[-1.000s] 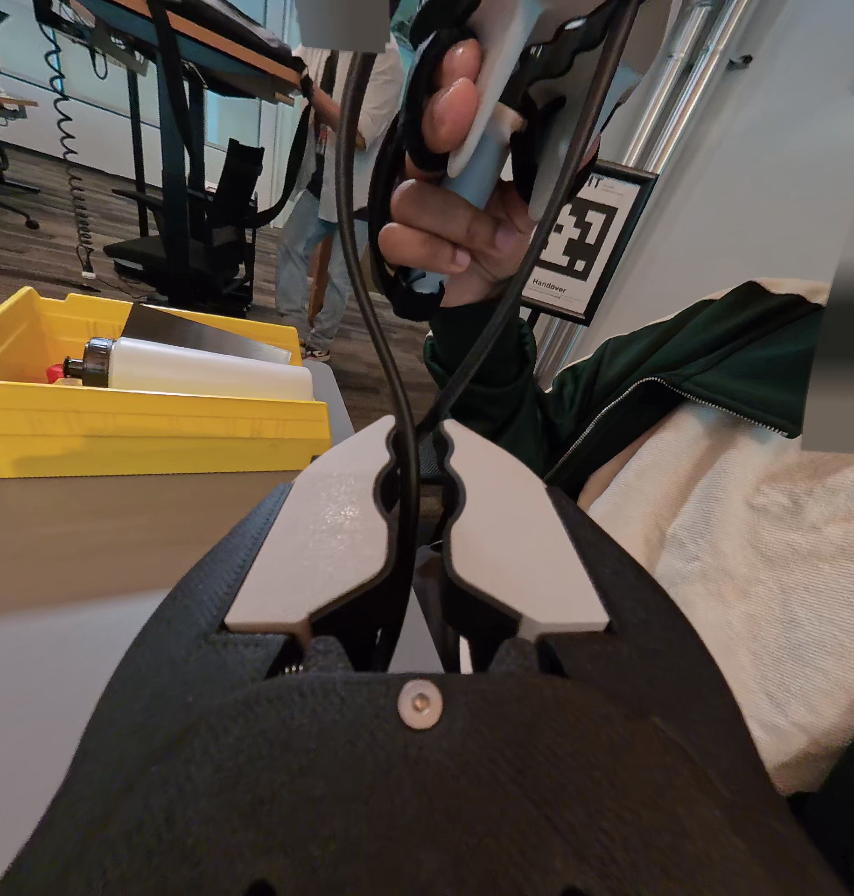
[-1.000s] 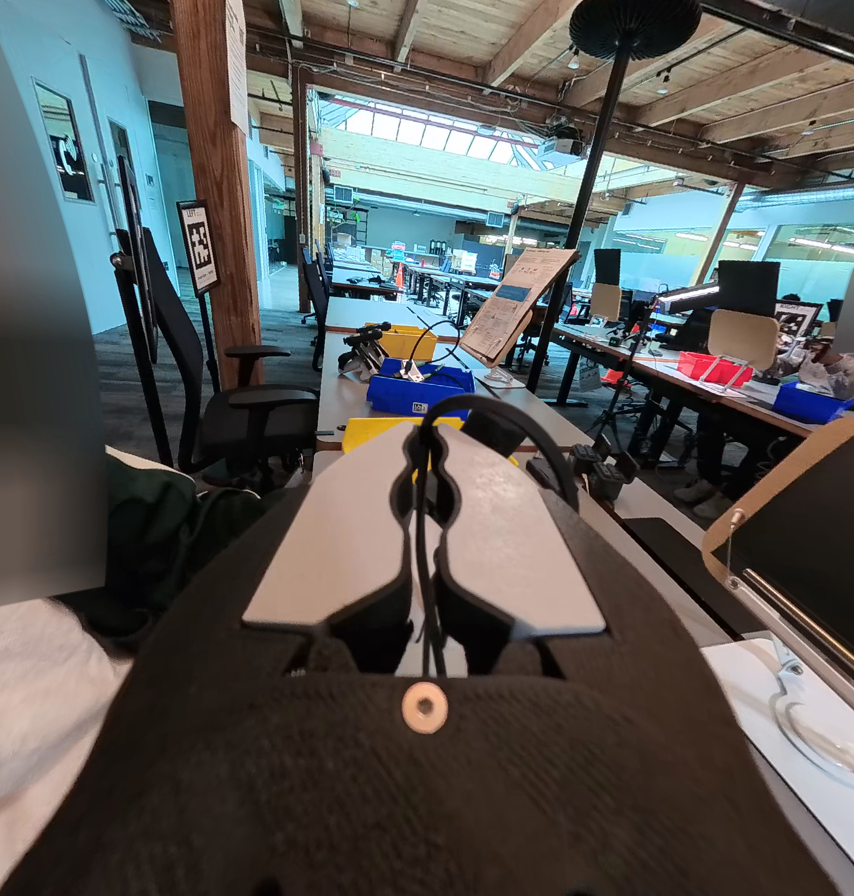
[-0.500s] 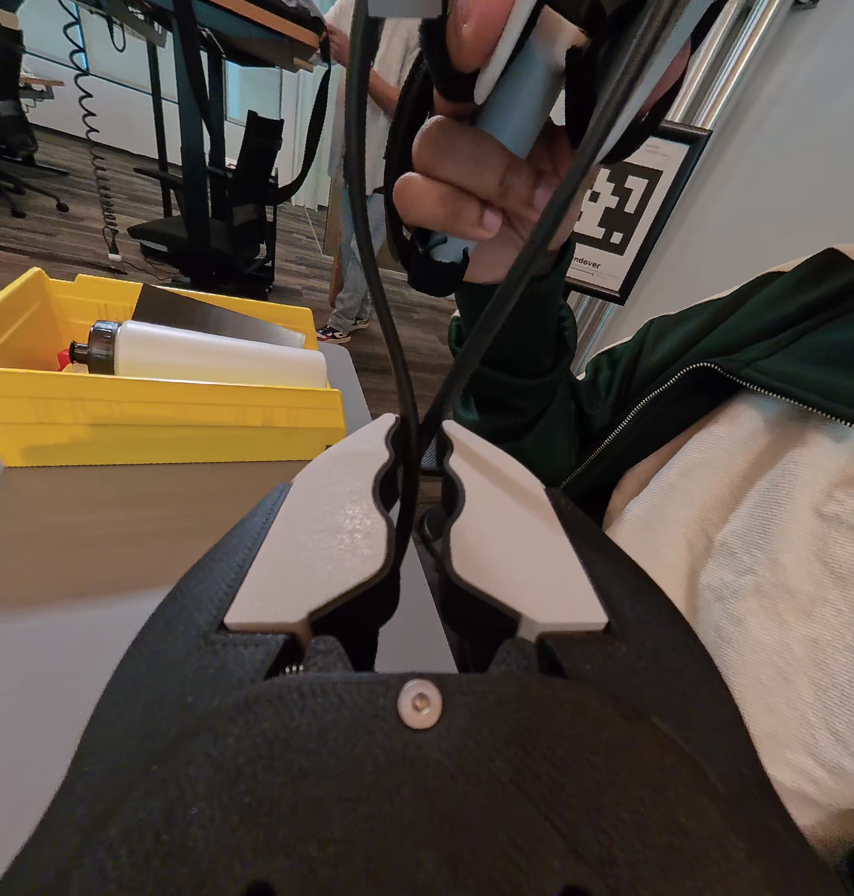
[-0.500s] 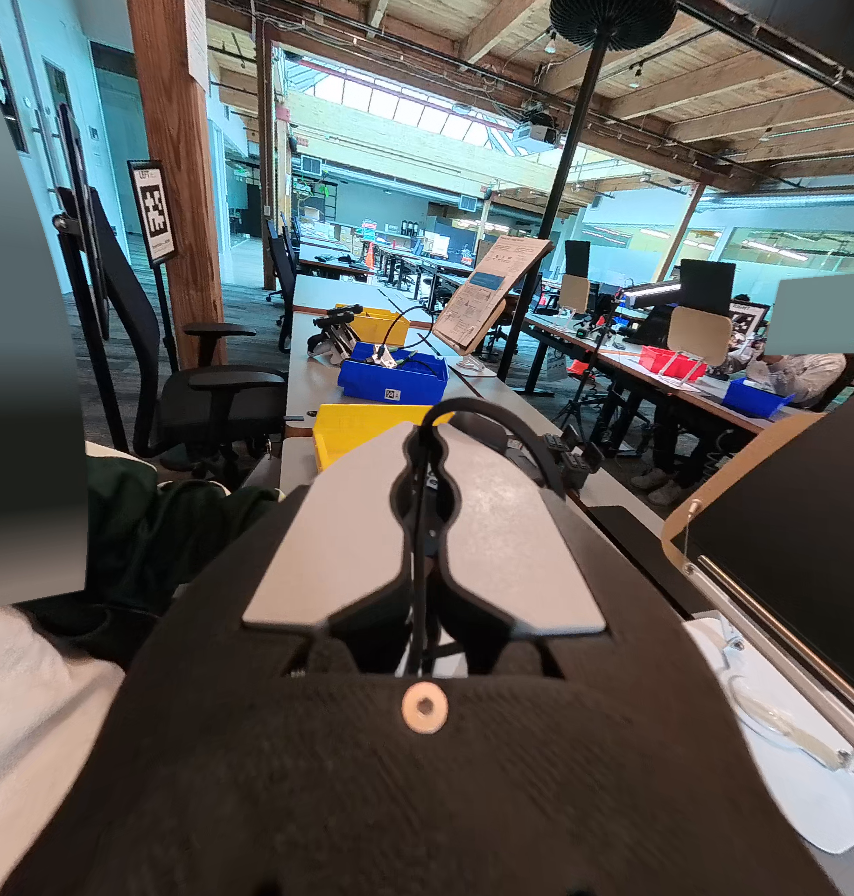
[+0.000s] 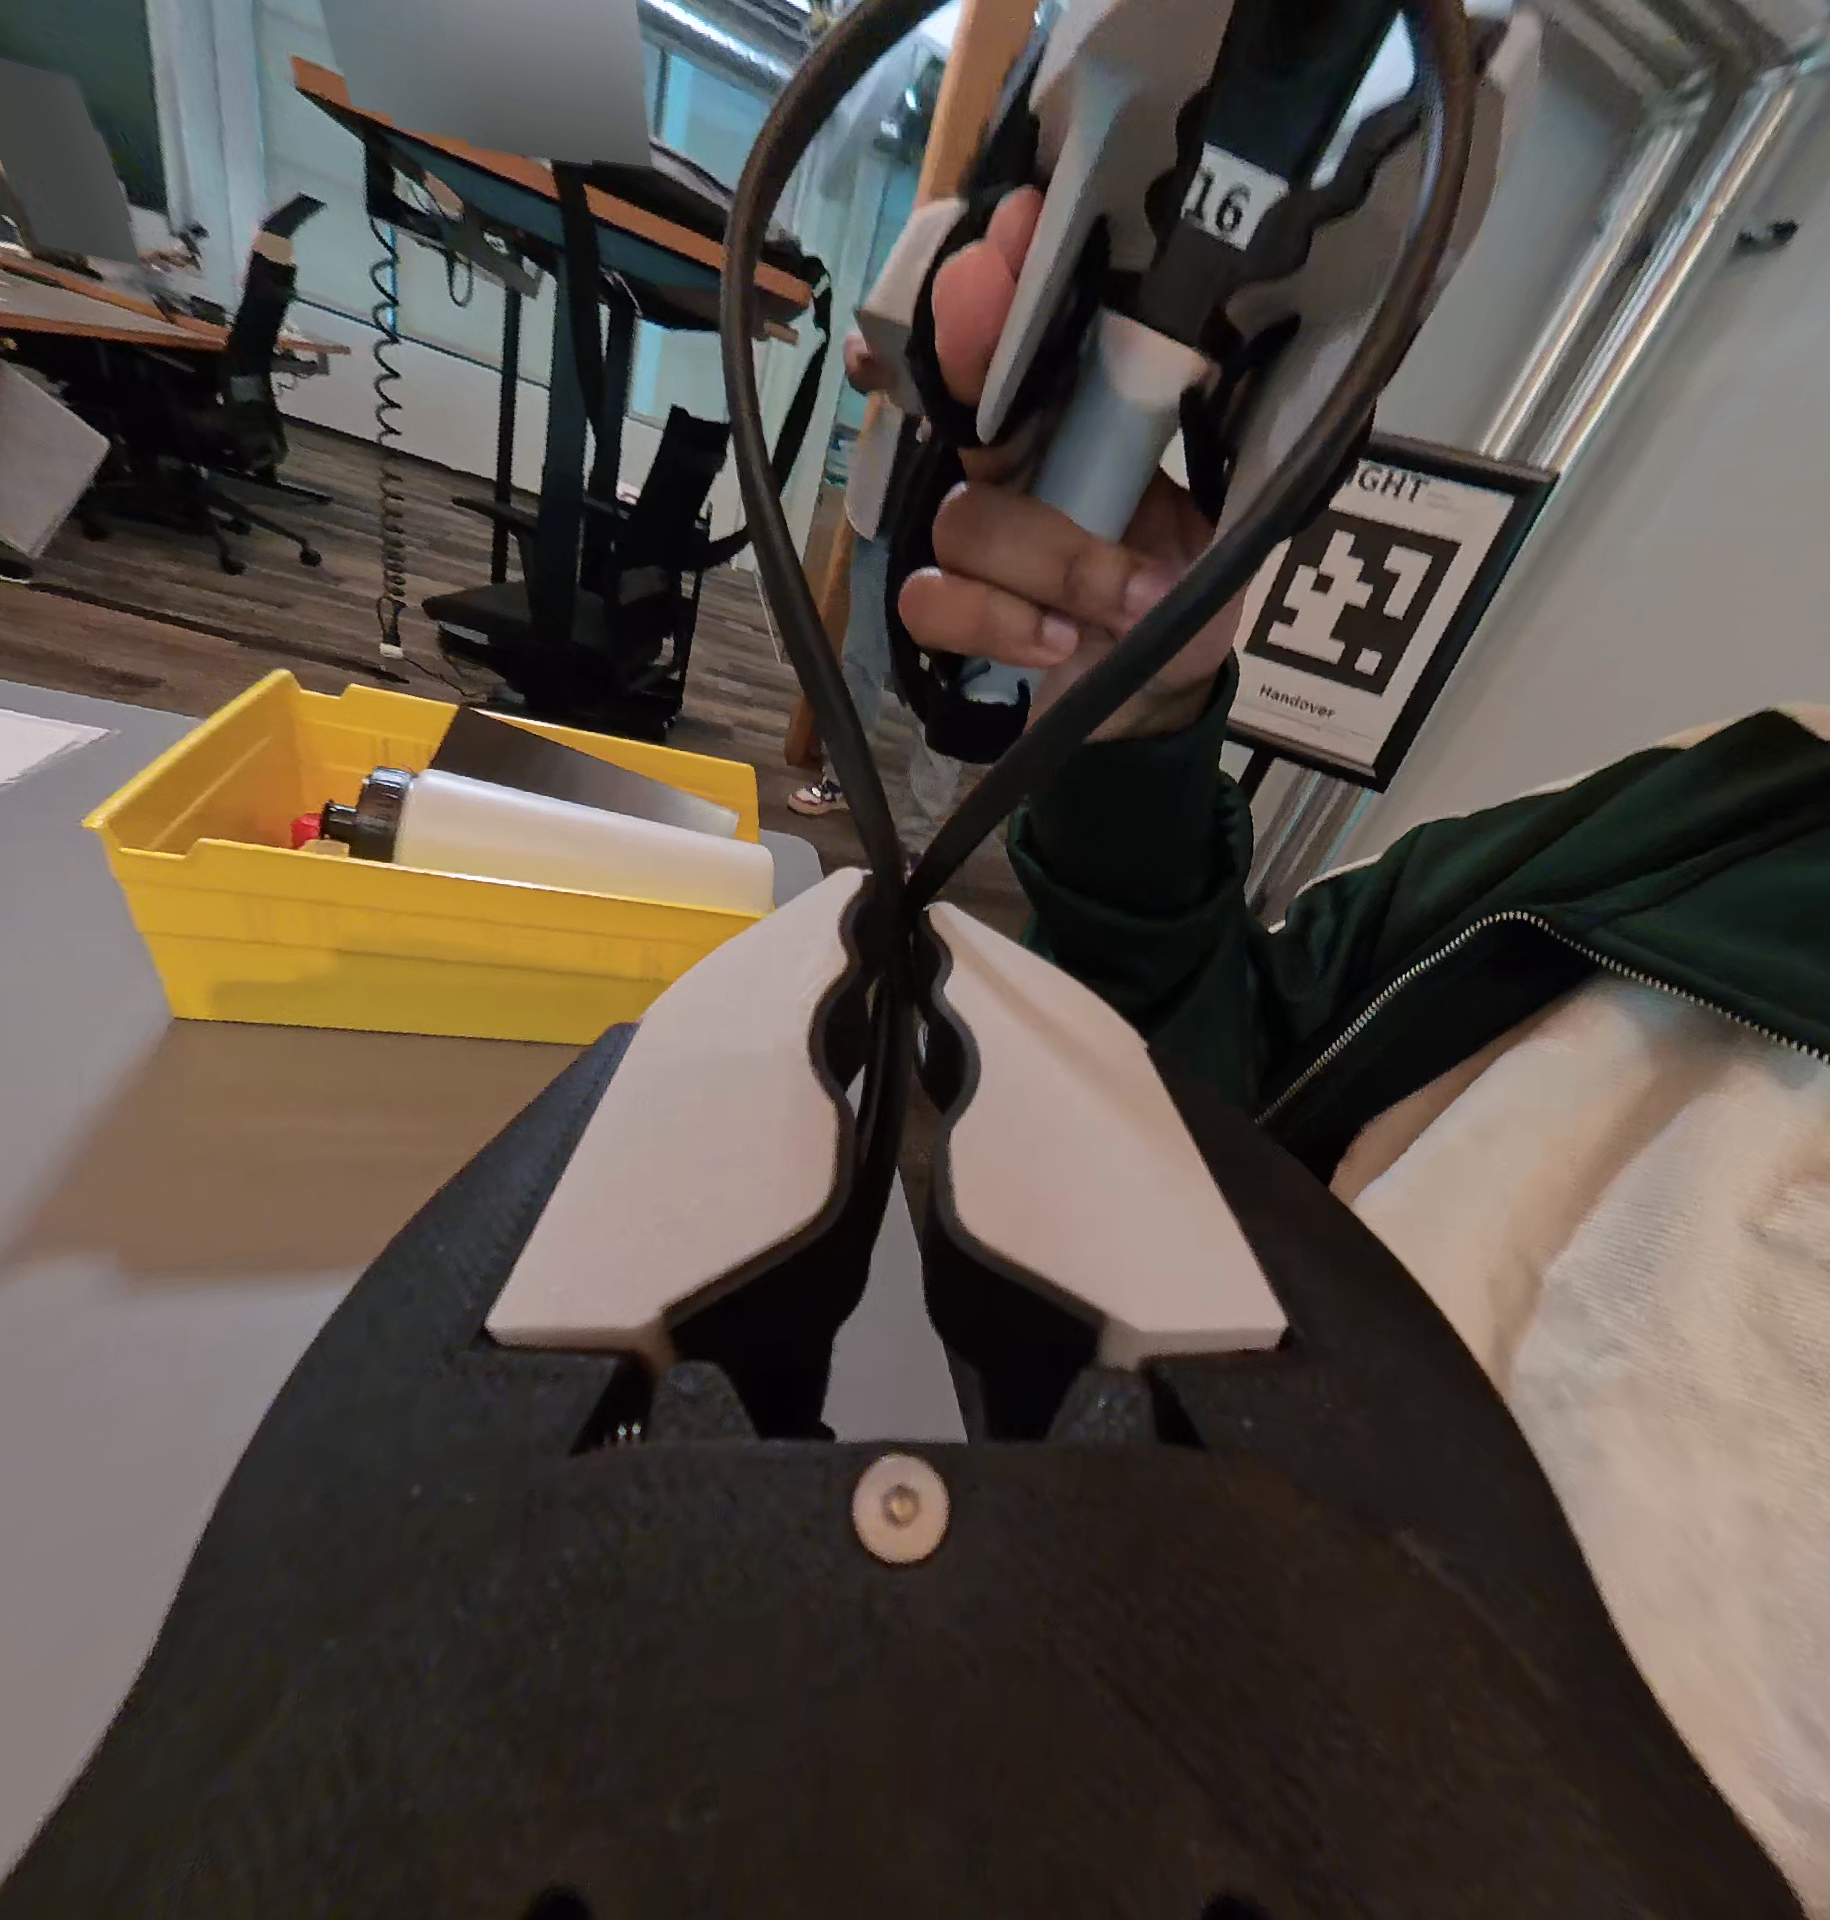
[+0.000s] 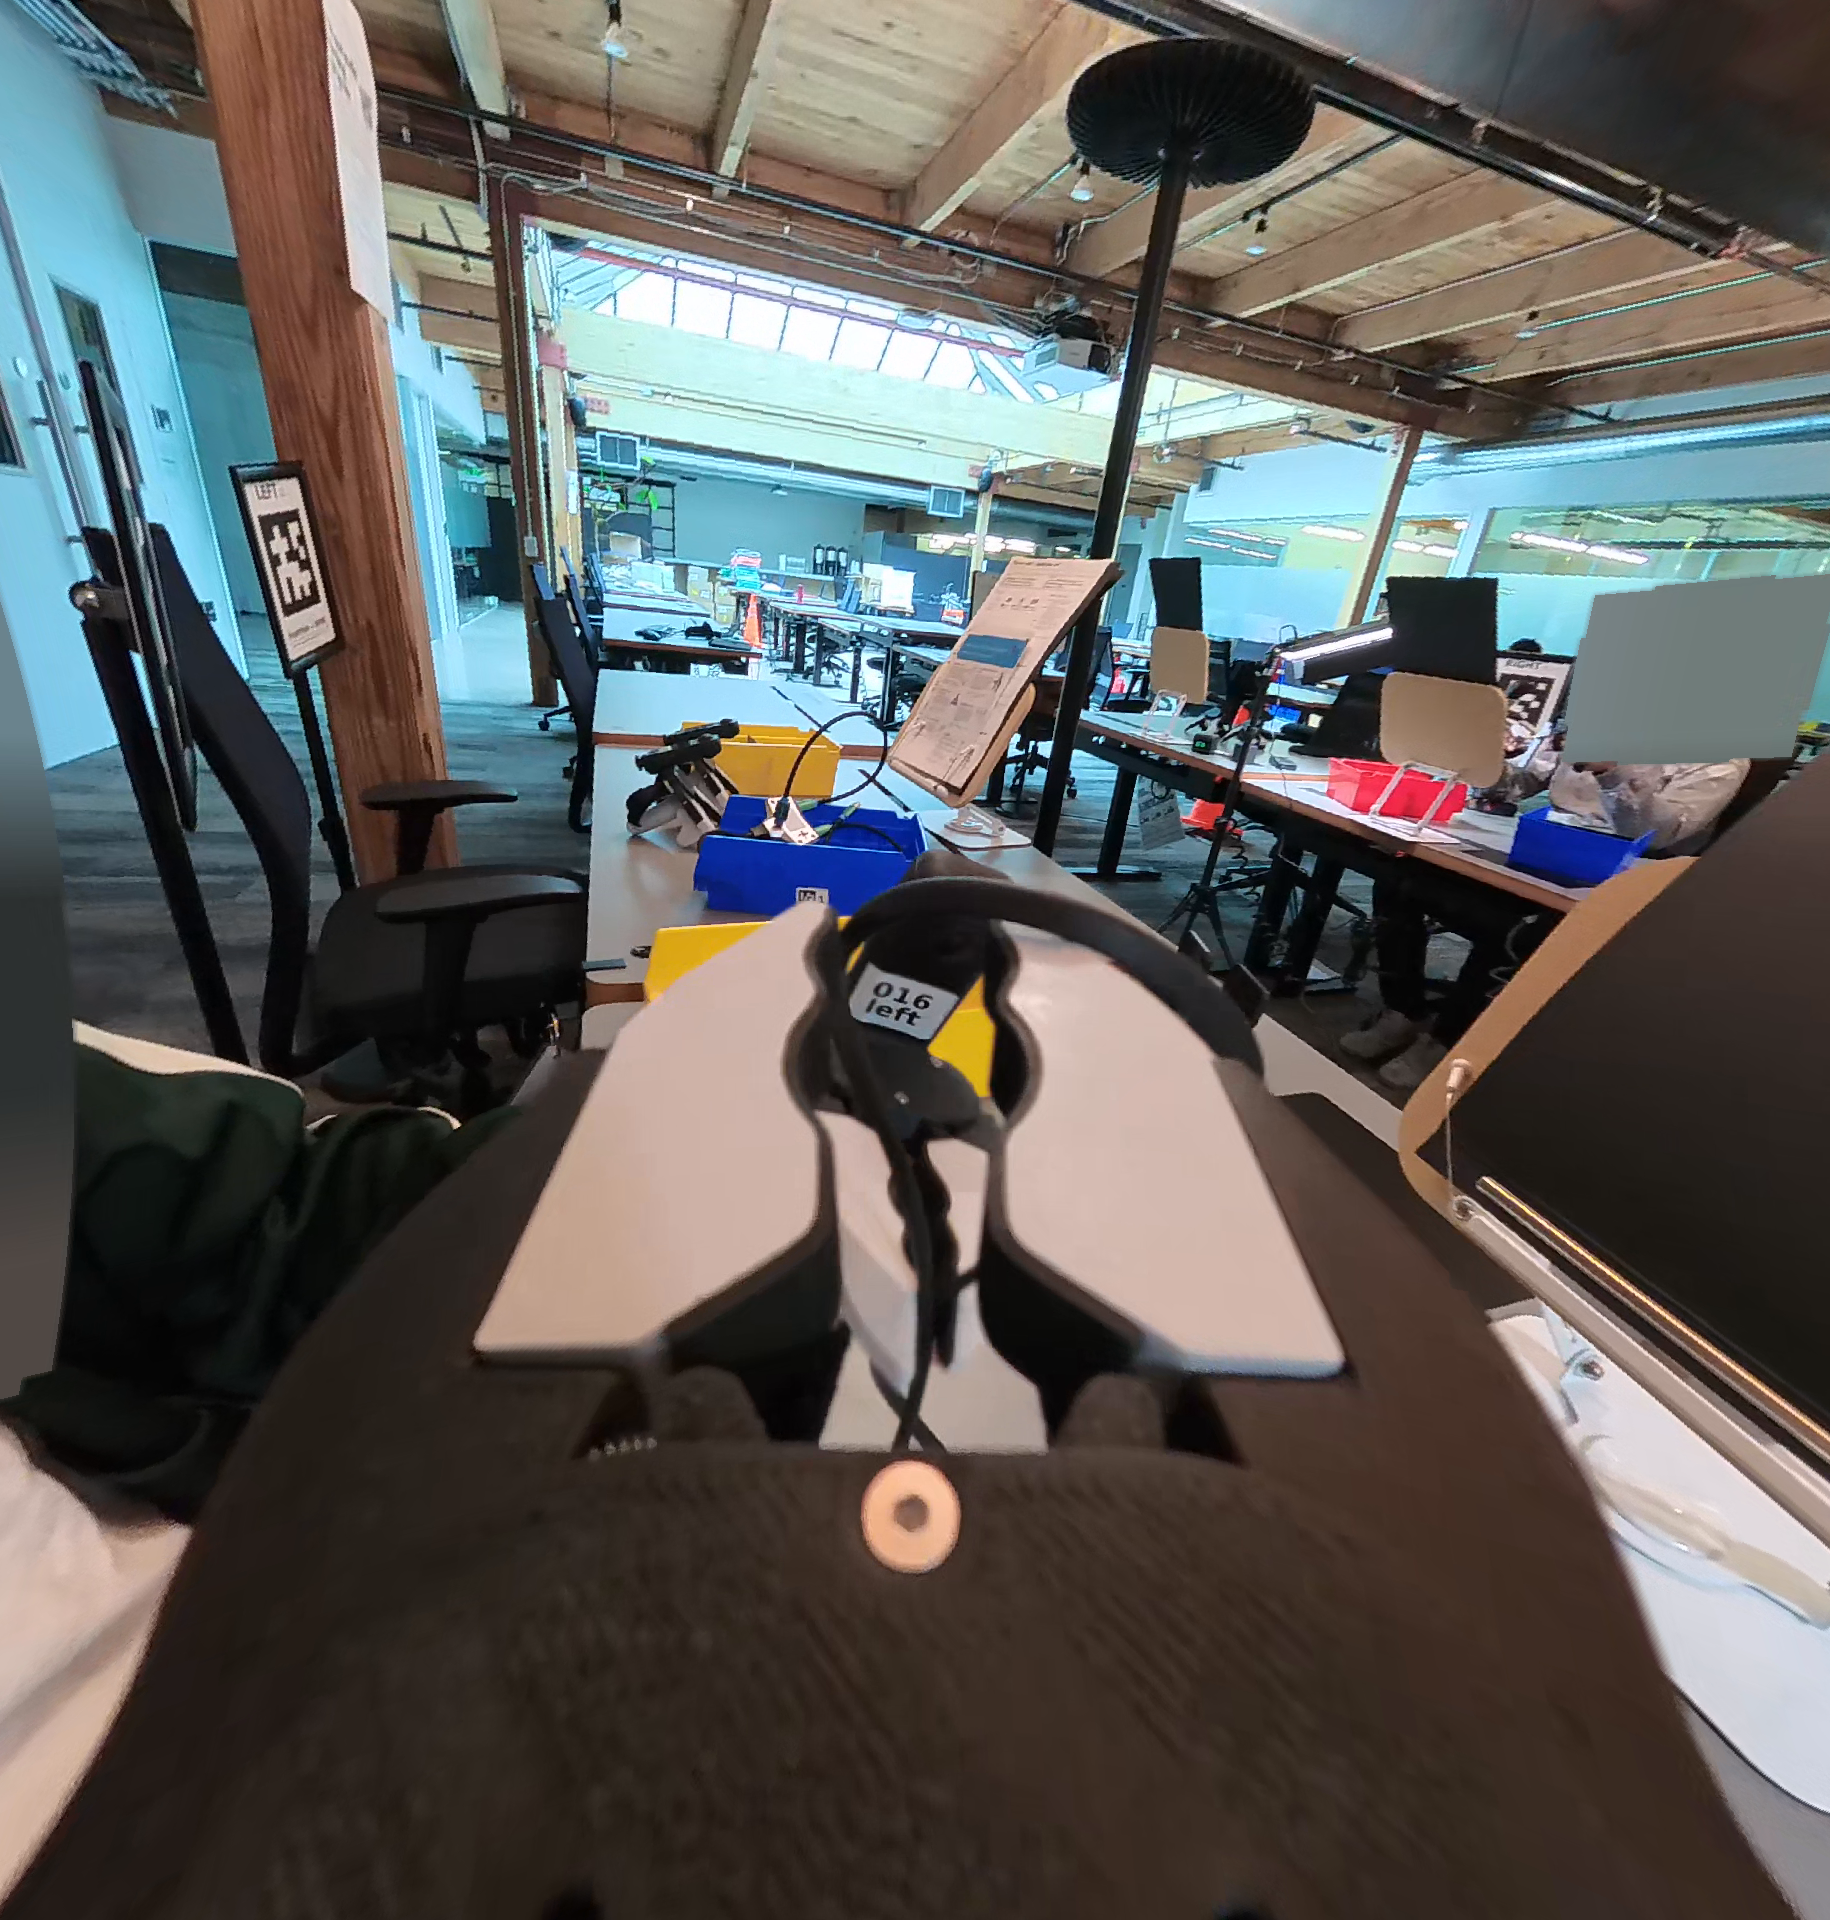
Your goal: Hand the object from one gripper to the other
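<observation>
A black cable (image 5: 755, 436) rises in a loop from my left gripper (image 5: 890, 914), which is shut on its two crossed strands above the table. The loop runs up around my right gripper, whose handle a hand (image 5: 1046, 592) holds from above. In the right wrist view my right gripper (image 6: 906, 935) has its jaws apart. The cable (image 6: 1098, 935) arcs over its fingertips. The left gripper (image 6: 921, 1195) shows through the gap just below, still pinching the cable. The top of the loop is out of the left wrist view.
A yellow bin (image 5: 371, 935) with a white bottle (image 5: 578, 842) lies on the grey table (image 5: 111, 1351) to the left. A green-sleeved arm (image 5: 1513, 935) is at the right. A dark board (image 6: 1669, 1143) stands right; a blue bin (image 6: 807, 862) and an office chair (image 6: 423, 935) lie beyond. The gap from one gripper's tips to the other's is roughly 12 cm.
My right gripper's jaws have spread apart from the cable they were pinching. My left gripper has closed tighter on the cable and now sits right under the right one.
</observation>
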A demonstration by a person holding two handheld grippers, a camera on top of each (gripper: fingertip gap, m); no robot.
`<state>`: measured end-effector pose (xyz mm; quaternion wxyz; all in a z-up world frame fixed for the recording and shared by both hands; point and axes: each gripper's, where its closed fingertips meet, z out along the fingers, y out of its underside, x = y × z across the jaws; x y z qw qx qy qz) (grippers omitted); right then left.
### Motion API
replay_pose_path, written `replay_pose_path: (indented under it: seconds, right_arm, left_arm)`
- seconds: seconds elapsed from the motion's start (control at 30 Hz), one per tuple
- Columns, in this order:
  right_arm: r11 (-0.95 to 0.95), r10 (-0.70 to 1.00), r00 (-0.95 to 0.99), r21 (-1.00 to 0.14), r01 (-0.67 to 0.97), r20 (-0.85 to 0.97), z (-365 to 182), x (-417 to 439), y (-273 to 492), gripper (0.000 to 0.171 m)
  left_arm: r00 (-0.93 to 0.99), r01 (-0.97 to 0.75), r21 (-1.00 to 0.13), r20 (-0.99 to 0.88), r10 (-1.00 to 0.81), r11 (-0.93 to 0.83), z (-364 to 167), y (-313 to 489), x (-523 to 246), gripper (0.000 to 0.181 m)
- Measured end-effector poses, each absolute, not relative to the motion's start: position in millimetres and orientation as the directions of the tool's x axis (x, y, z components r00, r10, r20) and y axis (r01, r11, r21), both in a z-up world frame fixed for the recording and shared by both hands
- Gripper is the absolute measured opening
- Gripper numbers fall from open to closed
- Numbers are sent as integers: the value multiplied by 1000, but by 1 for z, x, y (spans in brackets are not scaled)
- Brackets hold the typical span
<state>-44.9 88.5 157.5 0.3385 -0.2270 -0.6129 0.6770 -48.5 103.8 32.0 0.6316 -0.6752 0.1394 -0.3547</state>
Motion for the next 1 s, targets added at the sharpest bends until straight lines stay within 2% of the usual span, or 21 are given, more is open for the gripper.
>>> replay_pose_path:
  seconds: [0.17, 0.33, 0.47, 0.6, 0.73, 1.0]
  right_arm:
    - [-9, 745, -661, -989, -145, 90, 150, -51, 91, 41]
    - [65, 749, -662, -998, 16, 39, 117, -66, 93, 53]
    - [137, 751, -660, -973, 184, -19, 78, -79, 98, 56]
    - [172, 791, -612, -949, 265, -28, 55, -92, 112, 56]
    - [172, 805, -593, -945, 277, -27, 49, -97, 117, 55]
    - [210, 817, -573, -958, 195, 62, 57, -101, 116, 49]
  left_arm:
    - [740, 350, -929, 351, -574, -118, 43, 100, -77, 5]
    - [798, 396, -918, 353, -488, -16, 67, 82, -115, 5]
    - [857, 358, -930, 291, -425, 84, 90, 58, -137, 5]
    - [889, 340, -926, 260, -376, 163, 108, 35, -152, 5]
    - [894, 354, -907, 257, -367, 227, 122, 17, -162, 5]
    - [876, 382, -894, 269, -400, 235, 128, 7, -164, 5]
